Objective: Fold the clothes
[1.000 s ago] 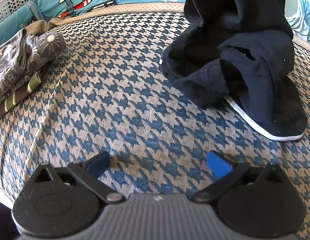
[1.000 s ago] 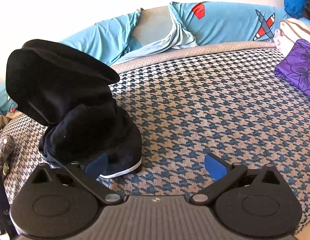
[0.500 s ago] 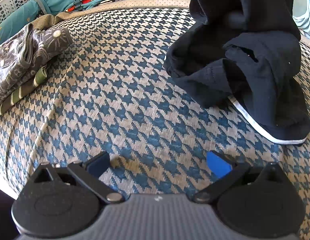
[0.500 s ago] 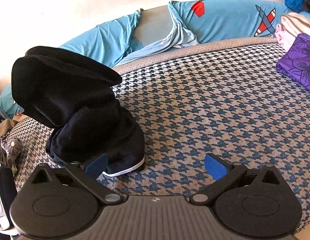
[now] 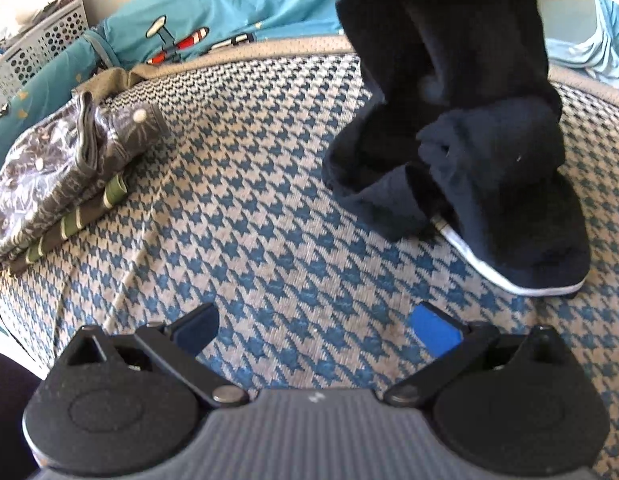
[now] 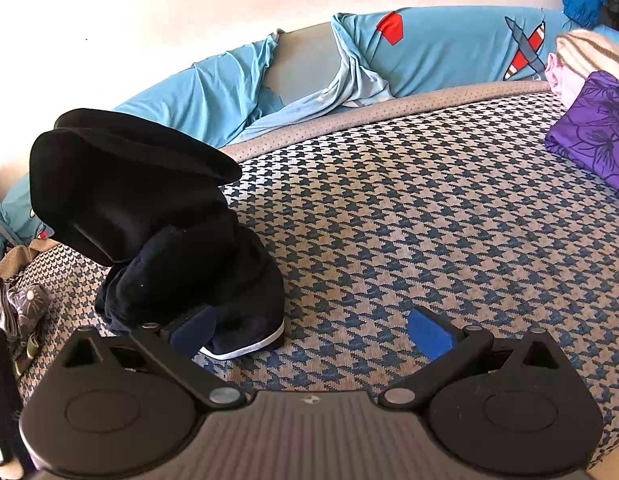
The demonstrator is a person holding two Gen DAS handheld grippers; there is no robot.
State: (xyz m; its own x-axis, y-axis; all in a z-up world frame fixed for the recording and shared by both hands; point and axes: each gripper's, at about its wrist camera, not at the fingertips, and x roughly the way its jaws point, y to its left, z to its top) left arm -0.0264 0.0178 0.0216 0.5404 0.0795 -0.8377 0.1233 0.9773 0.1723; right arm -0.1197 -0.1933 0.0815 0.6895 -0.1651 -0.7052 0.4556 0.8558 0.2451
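A dark navy garment with a white-trimmed hem stands bunched up on the houndstooth surface, ahead and right of my left gripper. Its upper part rises out of the left wrist view, and what holds it up is hidden. In the right wrist view the same garment is at the left, its lower edge just behind the left finger of my right gripper. Both grippers are open with only the patterned surface between their fingers.
Folded grey patterned clothes lie at the left edge, with a white perforated basket behind. A turquoise airplane-print sheet runs along the back. A purple folded cloth and a striped one sit at the far right.
Both views have shifted a little: the folded grey pile sits further into the left view, and the garment has drifted closer to the right gripper's left finger. Both grippers stay open.
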